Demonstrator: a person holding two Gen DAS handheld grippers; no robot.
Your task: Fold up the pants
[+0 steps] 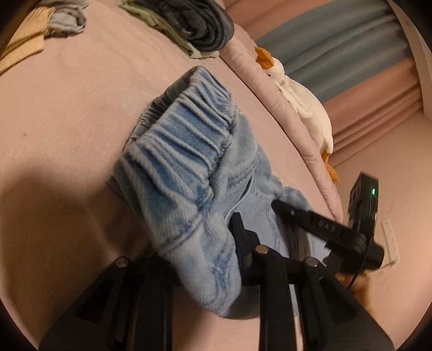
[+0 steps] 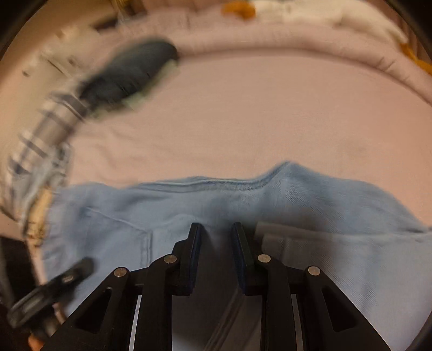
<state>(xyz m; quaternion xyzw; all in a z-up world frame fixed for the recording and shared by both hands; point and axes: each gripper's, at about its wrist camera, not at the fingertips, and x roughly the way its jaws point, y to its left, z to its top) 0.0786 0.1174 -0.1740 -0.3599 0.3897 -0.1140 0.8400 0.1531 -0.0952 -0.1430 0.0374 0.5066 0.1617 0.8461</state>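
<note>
In my left wrist view, a yellow cloth [image 1: 24,46] and a grey garment [image 1: 68,19] lie at the far left of the pink bed [image 1: 67,108], with a dark folded pile [image 1: 199,24] further right along the far edge. The light blue denim pants [image 1: 186,167] lie bunched in the middle of the bed, their elastic waistband toward me. My left tool [image 1: 216,243] is clamped onto a fold of that waistband; one finger is buried under the cloth. Just right of it I see my right tool [image 1: 310,224] reaching in over the denim. A white plush duck [image 1: 302,100] lies on the quilted bed border at the far right.

The right wrist view is blurred. The pants [image 2: 297,194] spread across the near bed, and my right tool [image 2: 216,229] sits narrowly parted with denim in the gap; I cannot tell whether it grips.
</note>
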